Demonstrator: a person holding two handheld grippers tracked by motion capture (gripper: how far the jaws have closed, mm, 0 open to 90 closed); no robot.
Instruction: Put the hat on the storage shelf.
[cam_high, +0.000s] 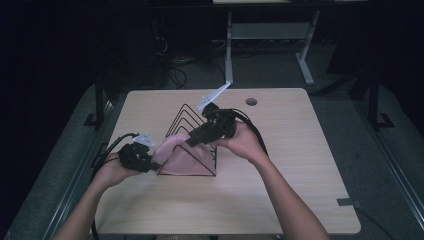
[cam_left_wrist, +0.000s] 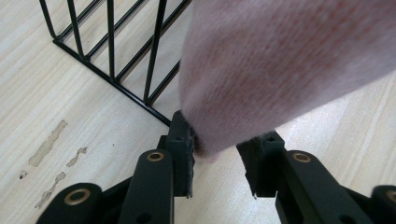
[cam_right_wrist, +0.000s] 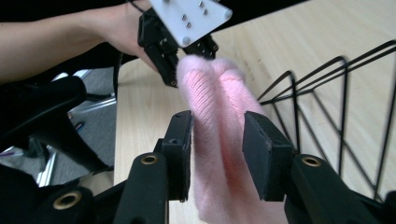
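A pink knitted cloth (cam_high: 181, 152) lies draped over the front of a black wire rack (cam_high: 186, 114) on the wooden table (cam_high: 285, 165). My left gripper (cam_high: 158, 165) is at the cloth's left end. In the left gripper view its jaws (cam_left_wrist: 217, 158) stand apart with the cloth's tip (cam_left_wrist: 280, 60) between them and a gap at the right pad (cam_left_wrist: 261, 158). My right gripper (cam_high: 193, 139) comes in from the right over the rack. Its jaws (cam_right_wrist: 217, 144) stand apart around a fold of the cloth (cam_right_wrist: 219, 107), not pressing it.
The rack's wire triangles (cam_right_wrist: 327, 107) rise right of the cloth in the right gripper view and stand behind it in the left gripper view (cam_left_wrist: 112, 51). A round cable hole (cam_high: 251, 101) is at the table's far edge. Desk legs (cam_high: 305, 60) and dark floor lie beyond.
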